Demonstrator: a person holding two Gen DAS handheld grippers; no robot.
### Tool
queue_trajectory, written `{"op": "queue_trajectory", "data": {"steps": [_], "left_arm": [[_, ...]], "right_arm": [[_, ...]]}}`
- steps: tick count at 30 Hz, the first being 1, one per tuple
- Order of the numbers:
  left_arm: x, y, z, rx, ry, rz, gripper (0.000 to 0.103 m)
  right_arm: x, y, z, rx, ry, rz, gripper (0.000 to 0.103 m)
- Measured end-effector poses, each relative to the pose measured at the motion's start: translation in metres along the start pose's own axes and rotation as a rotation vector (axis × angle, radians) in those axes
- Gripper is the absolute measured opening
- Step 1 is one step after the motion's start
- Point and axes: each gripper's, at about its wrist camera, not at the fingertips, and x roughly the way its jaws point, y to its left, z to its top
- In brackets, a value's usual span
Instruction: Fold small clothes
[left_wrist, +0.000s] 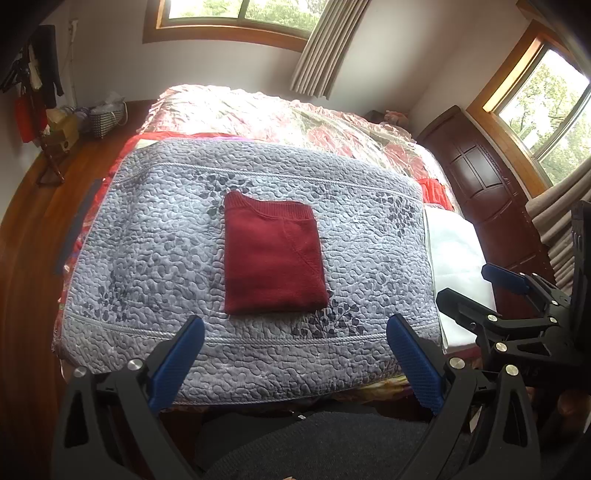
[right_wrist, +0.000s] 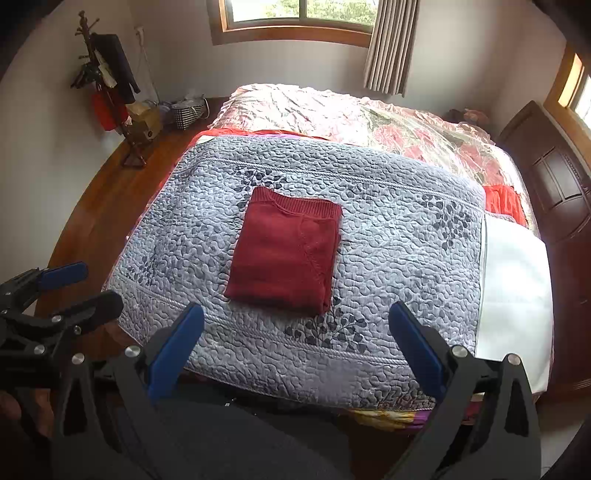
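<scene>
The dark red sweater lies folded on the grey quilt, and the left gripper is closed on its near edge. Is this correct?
Not quite. The left gripper is open and holds nothing, apart from the sweater; the left wrist view shows this. The sweater does lie folded on the grey quilt.

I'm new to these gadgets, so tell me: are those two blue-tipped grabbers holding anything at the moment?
No, nothing is held. The left gripper and right gripper both have their jaws wide open, short of the folded red sweater, which lies untouched on the grey quilt.

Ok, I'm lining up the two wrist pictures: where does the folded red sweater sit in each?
Left wrist: red sweater centre frame, on the grey quilt.
Right wrist: red sweater centre, slightly left, same quilt.
Shared landmark: the white cloth at the quilt's right edge.
</scene>
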Motion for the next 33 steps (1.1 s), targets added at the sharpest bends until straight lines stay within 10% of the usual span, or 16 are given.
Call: {"op": "queue_trajectory", "data": {"steps": [33], "left_arm": [[0.016,0.005,0.014,-0.001,-0.003,0.019,0.099]], "right_arm": [[0.015,-0.004,0.016,0.025,-0.03,-0.013,0.1]]}}
